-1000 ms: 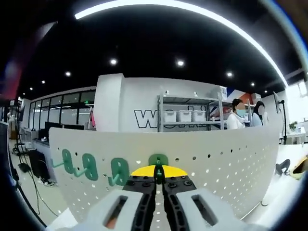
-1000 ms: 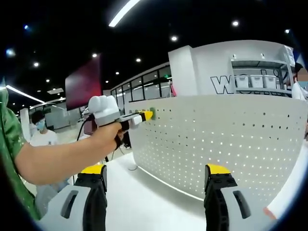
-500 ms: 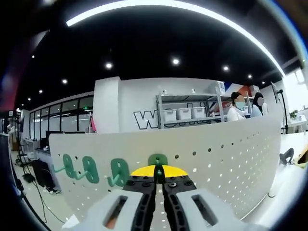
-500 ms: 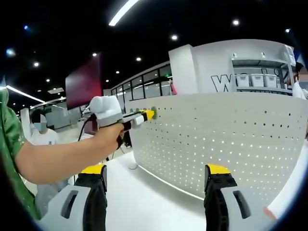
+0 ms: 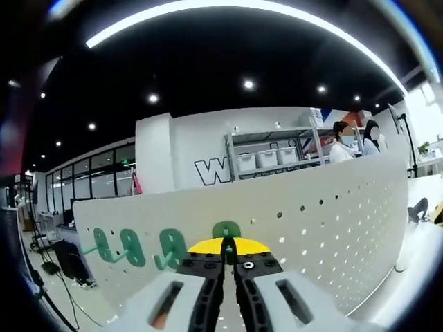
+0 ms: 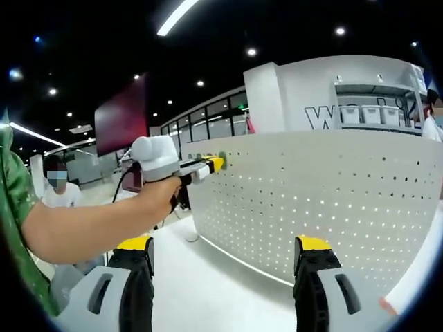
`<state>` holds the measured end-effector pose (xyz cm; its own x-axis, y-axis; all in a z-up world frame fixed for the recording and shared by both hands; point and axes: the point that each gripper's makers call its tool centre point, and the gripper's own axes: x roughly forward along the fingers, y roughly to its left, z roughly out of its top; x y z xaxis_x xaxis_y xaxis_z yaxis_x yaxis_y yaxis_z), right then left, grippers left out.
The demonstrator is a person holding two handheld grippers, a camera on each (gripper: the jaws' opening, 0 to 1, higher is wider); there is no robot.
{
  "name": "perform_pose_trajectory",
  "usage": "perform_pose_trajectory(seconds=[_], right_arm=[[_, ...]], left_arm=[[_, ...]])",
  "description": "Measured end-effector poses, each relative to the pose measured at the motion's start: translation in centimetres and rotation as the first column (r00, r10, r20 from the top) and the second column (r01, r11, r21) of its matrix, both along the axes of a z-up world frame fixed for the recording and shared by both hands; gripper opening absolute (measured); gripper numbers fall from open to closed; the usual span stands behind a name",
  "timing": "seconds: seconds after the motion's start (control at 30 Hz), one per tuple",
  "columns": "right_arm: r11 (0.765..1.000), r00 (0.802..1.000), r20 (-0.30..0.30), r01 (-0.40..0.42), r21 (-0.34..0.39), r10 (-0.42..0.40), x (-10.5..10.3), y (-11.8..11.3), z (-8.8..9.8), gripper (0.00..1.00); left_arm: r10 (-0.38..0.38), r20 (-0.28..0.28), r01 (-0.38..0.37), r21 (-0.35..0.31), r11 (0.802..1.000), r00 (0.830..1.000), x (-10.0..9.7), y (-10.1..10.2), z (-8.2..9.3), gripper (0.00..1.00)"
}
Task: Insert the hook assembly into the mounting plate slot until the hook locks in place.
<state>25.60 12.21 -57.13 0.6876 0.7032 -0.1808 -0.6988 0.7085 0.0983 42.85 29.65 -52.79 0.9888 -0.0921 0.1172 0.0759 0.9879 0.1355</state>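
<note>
Left hand-held gripper (image 5: 228,257): jaws pinched together on a green hook (image 5: 227,231), whose rounded green head shows just above the yellow jaw tips. In the right gripper view the same tool (image 6: 208,166) is seen from the side, held out in the person's hand (image 6: 158,196) with its yellow tip against the upper edge of the board.

Mounting plate (image 5: 325,228): a white perforated panel standing upright on the white worktop (image 6: 208,290), curving across both views. The held hook sits directly ahead of the left jaws, at or touching the plate's face near its top row of holes. Whether it is already seated in a slot cannot be told.

Other hooks (image 5: 131,247): three green ones hang in a row on the plate, to the left of the held one in the left gripper view, near but apart from it.

Right hand-held gripper (image 6: 225,277): jaws spread wide, holding nothing, low over the worktop and well apart from the plate.

Governing relation: the hook's axis runs straight along the left jaws into the plate, roughly square to its surface. The left is the nearer hand by far; in my judgement the push forward falls to it alone.
</note>
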Motion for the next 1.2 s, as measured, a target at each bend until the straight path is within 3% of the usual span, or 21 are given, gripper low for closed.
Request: perform_pose_trajectory(seconds=[0.47,0.8,1.2], right_arm=[[1.0,1.0,0.009,0.006,-0.004,-0.006,-0.3,-0.1,0.5,0.85],[1.0,1.0,0.015,0.011,-0.009,-0.011,-0.6,0.1,0.9,0.85],[1.0,1.0,0.027,0.014,-0.02,-0.013,-1.6,0.8,1.6,0.85]], left_arm=[[-0.011,-0.012,0.011,-0.023,1.0,1.0,-0.3,0.0,0.1,0.05],[-0.024,-0.016,0.023,-0.052,0.998,1.0,-0.7,0.0,0.4,0.15],[-0.056,-0.018,0.055,-0.037,0.998,0.998,-2.1,-0.2,1.0,0.21]])
